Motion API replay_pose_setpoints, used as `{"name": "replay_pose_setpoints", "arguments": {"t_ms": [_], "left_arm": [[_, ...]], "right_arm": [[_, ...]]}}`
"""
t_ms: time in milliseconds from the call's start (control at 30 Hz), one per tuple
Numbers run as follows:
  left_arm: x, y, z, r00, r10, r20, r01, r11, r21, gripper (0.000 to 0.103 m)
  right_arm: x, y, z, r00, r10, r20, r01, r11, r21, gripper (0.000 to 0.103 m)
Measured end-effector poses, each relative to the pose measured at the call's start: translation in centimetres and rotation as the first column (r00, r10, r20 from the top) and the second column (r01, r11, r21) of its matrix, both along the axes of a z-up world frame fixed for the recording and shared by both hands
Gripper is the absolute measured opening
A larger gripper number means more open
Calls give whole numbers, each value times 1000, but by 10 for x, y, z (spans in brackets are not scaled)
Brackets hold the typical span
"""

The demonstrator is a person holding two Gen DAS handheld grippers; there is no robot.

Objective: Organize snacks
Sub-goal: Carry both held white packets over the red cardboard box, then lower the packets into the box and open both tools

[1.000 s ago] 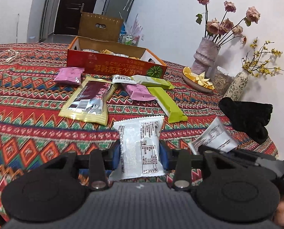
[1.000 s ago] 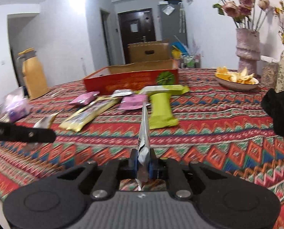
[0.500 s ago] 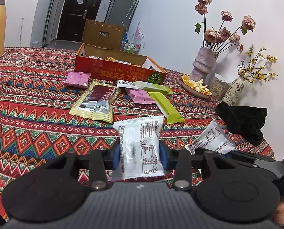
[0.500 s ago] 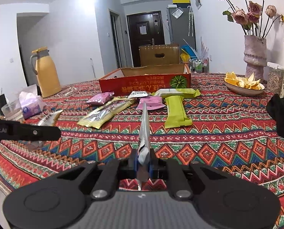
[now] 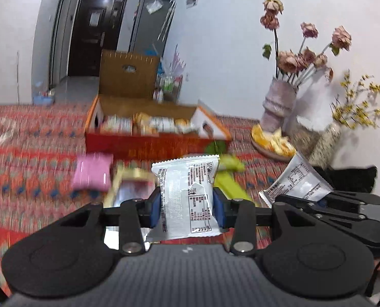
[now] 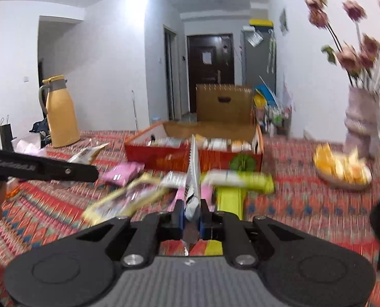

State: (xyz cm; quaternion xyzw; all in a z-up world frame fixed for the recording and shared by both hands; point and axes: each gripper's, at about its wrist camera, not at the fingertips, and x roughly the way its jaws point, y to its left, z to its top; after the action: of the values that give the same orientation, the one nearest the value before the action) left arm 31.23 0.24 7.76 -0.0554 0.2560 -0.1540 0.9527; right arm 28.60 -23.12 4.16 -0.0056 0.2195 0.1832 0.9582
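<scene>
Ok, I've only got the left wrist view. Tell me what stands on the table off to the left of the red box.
Observer: A yellow jug stands upright on the tablecloth, left of the red box and apart from it.
Operator: Now check the right gripper's hold head-on.
Observer: The right gripper is shut on a white packet, which stands edge-on between the pads, pinched near its lower end.
Operator: Say what lies beside that jug.
Observer: A crumpled pale bag lies to the jug's left; it is too blurred to say more.
</scene>
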Motion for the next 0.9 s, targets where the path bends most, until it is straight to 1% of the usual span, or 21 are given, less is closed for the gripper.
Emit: {"name": "replay_pose_setpoints", "arguments": {"t_ms": [133, 233, 367, 467, 567, 700, 833, 867, 900], "left_arm": [[53, -8, 15, 999, -2, 48, 0, 999, 37, 41], [92, -11, 20, 998, -5, 64, 2, 999, 51, 41], [139, -10, 20, 998, 6, 66, -10, 998, 58, 41], [172, -8, 15, 998, 25, 58, -28, 998, 57, 41], [205, -5, 8, 999, 39, 28, -40, 998, 42, 41], [243, -2, -5, 998, 55, -3, -55, 997, 55, 41], [276, 1, -24, 997, 75, -27, -73, 995, 70, 41], [282, 2, -31, 996, 78, -37, -75, 995, 71, 42], [292, 2, -39, 995, 77, -71, -71, 994, 84, 42]], "right_arm": [[55, 2, 15, 999, 22, 39, -21, 1000, -21, 11], [95, 4, 23, 998, 29, 58, -28, 999, -28, 11], [150, 9, 29, 997, 40, 71, -38, 999, -31, 11], [189, 17, 28, 996, 53, 65, -52, 998, -23, 11], [226, 26, 24, 997, 63, 47, -63, 998, 7, 11], [272, 41, 11, 998, 61, 12, -61, 998, 13, 11], [312, 55, -10, 998, 38, -46, -38, 999, 5, 12], [322, 59, -15, 997, 28, -74, -29, 1000, -6, 15], [328, 63, -20, 996, 21, -91, -22, 1000, -14, 15]]}}
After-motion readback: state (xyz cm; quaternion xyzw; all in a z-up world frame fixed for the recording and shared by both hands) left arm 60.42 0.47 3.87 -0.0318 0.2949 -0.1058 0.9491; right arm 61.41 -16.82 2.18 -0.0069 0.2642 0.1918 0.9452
